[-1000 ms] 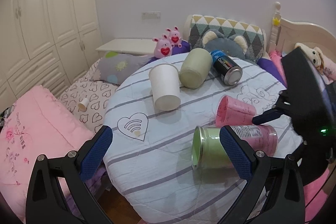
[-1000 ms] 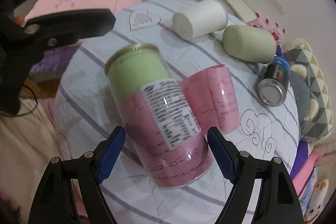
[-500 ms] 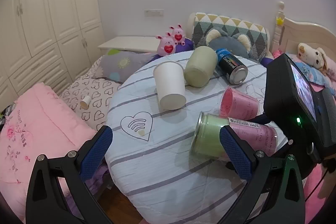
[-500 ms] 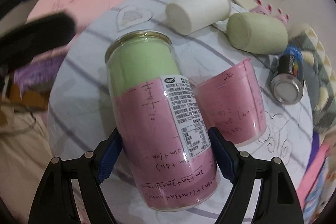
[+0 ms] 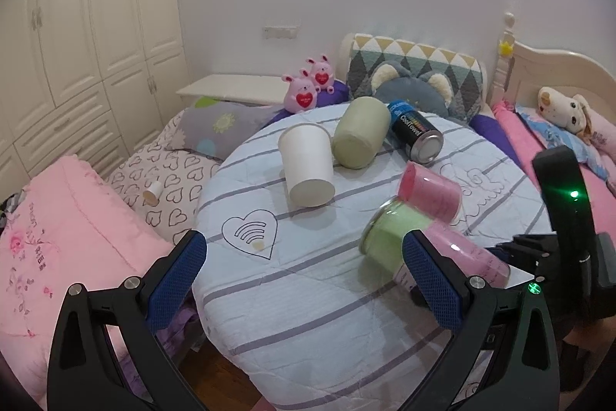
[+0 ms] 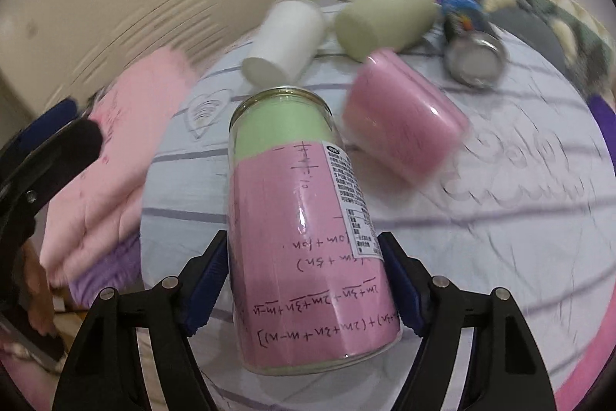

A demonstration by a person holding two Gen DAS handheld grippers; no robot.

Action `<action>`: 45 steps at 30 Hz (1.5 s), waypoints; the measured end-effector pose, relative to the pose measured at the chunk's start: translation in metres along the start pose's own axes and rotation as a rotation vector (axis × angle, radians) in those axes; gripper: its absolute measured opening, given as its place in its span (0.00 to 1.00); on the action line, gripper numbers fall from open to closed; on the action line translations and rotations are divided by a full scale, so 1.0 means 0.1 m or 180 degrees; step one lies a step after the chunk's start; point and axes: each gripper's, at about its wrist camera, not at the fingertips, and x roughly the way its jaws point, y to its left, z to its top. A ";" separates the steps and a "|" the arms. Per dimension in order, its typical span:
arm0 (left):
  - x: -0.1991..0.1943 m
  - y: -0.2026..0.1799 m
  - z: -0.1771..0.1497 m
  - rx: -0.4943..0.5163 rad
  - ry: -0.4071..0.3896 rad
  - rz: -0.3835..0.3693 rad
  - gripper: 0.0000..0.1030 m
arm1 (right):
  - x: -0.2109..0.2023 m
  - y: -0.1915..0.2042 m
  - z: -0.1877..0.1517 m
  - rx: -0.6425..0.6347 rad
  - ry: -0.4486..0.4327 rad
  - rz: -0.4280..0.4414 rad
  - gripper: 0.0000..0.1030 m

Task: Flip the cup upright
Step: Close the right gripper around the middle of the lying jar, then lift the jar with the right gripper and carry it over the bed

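Observation:
A clear can-shaped cup with pink and green paper inside is clamped between the blue pads of my right gripper. It is tilted, mouth end raised off the striped round table. In the left wrist view the same cup shows at the right, partly behind my finger. My left gripper is open and empty above the table's near edge.
A pink cup, a white paper cup, a pale green cup and a dark can lie on their sides on the table. Bedding and pillows surround it. Wardrobes stand at left.
My right gripper has closed on the pink-and-green cup and lifted its mouth end up off the table. The left gripper has stayed open and pulled back slightly.

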 end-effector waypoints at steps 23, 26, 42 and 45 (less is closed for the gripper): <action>-0.11 -0.04 0.02 -0.0025 -0.0041 -0.0113 1.00 | 0.00 0.01 0.00 0.0392 -0.0087 -0.0093 0.71; -0.17 -0.09 0.08 -0.0065 -0.0114 -0.0192 1.00 | -0.17 -0.02 -0.01 0.0495 -0.0213 -0.0120 0.71; 0.19 -0.83 0.33 0.0079 -0.0062 -0.0409 1.00 | -0.42 -1.17 -0.05 0.1571 -0.0475 -0.0556 0.71; 0.27 -0.89 0.36 0.0080 -0.0023 -0.0378 1.00 | -0.30 -1.21 -0.01 0.1642 -0.0432 -0.0508 0.72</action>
